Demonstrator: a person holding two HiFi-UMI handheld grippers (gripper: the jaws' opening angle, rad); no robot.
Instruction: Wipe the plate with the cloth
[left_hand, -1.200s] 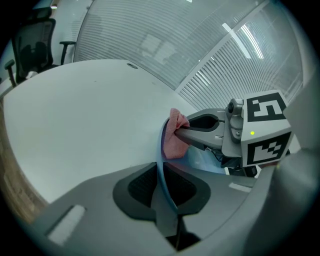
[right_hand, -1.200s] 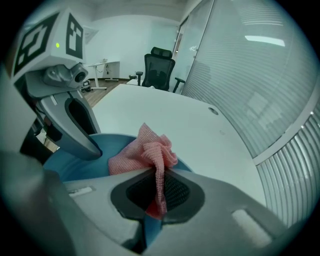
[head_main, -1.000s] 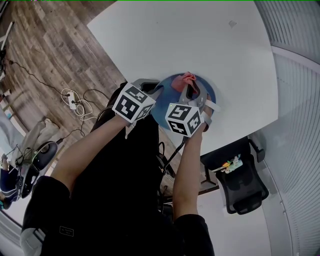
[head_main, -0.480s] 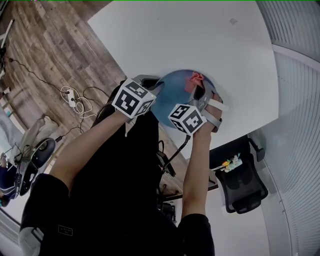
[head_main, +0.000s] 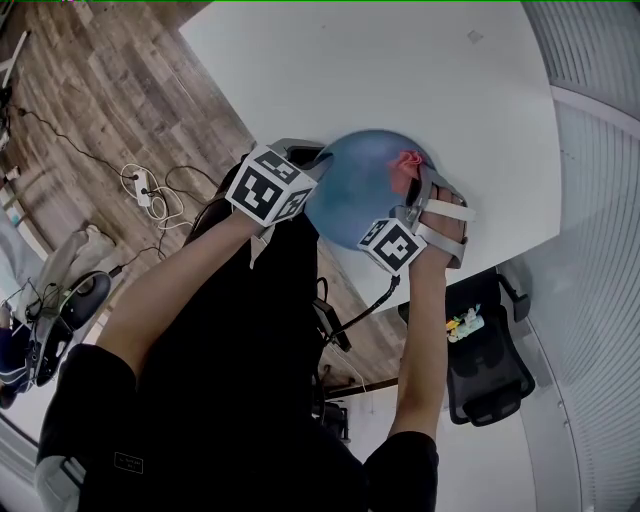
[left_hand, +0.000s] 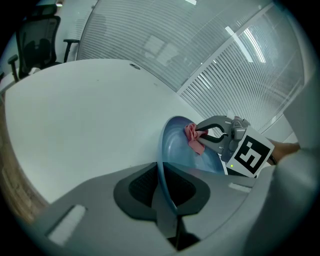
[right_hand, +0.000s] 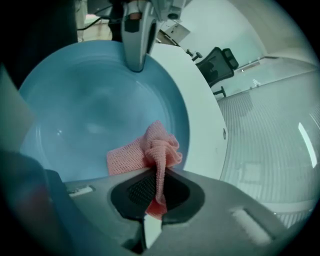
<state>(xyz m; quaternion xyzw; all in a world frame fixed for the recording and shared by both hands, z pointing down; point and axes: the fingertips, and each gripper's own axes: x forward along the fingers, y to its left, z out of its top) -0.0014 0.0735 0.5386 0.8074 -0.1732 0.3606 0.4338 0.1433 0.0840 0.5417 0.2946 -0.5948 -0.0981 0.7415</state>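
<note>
Left gripper (left_hand: 166, 194) was shut tight on the near left rim of the plate (left_hand: 177, 145) and held the plate tipped up. Across the plate's blue face, by its right rim, the pink cloth (right_hand: 150, 150) touched it, pinched in the right gripper (right_hand: 156, 192). Most of the bare face lay from the cloth back toward the left gripper.

Office, large white table (head_main: 400, 70), black swivel chair (head_main: 485, 375), slatted blinds (head_main: 600, 180), wood-plank floor (head_main: 100, 110), trailing cables (head_main: 175, 195)
</note>
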